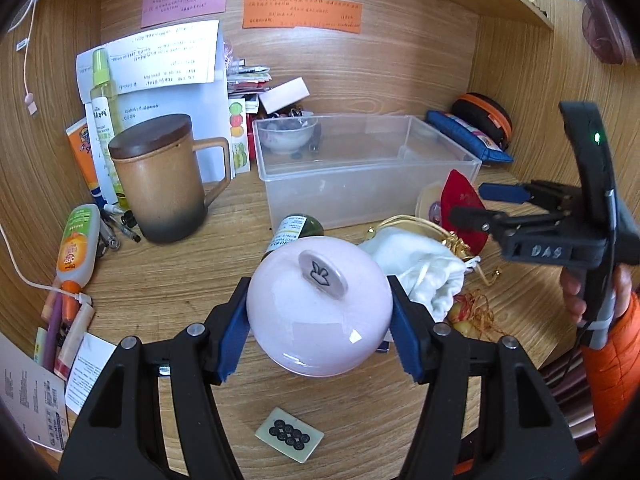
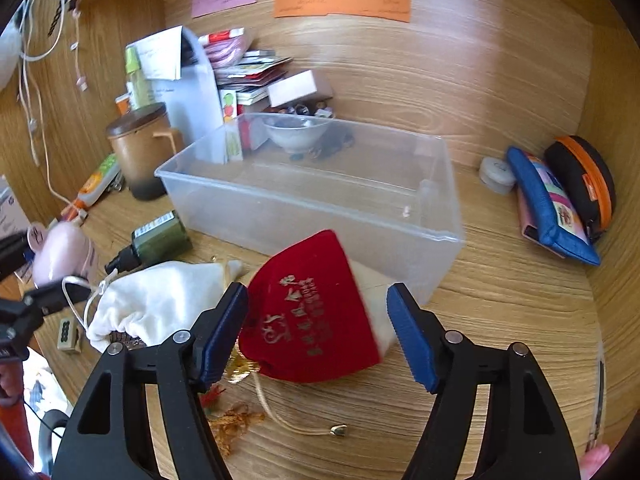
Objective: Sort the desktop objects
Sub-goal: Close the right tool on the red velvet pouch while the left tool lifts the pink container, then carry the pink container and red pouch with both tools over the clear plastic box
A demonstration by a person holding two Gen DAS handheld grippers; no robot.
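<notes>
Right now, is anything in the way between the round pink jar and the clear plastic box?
Yes. A dark green bottle lies between the round pink jar, gripped by the left gripper, and the clear plastic box.

Red pouch (image 2: pixel 316 312) was motion-blurred, gold lettering unreadable. It covered most of a cream thing (image 2: pixel 376 292) behind it. Wall notes (image 1: pixel 302 10) too small to read. Leaflet (image 1: pixel 28 404) cut by frame's left edge.

Pink round jar (image 1: pixel 319 307) between the left gripper's (image 1: pixel 319 330) blue fingers (image 1: pixel 234 330).
</notes>
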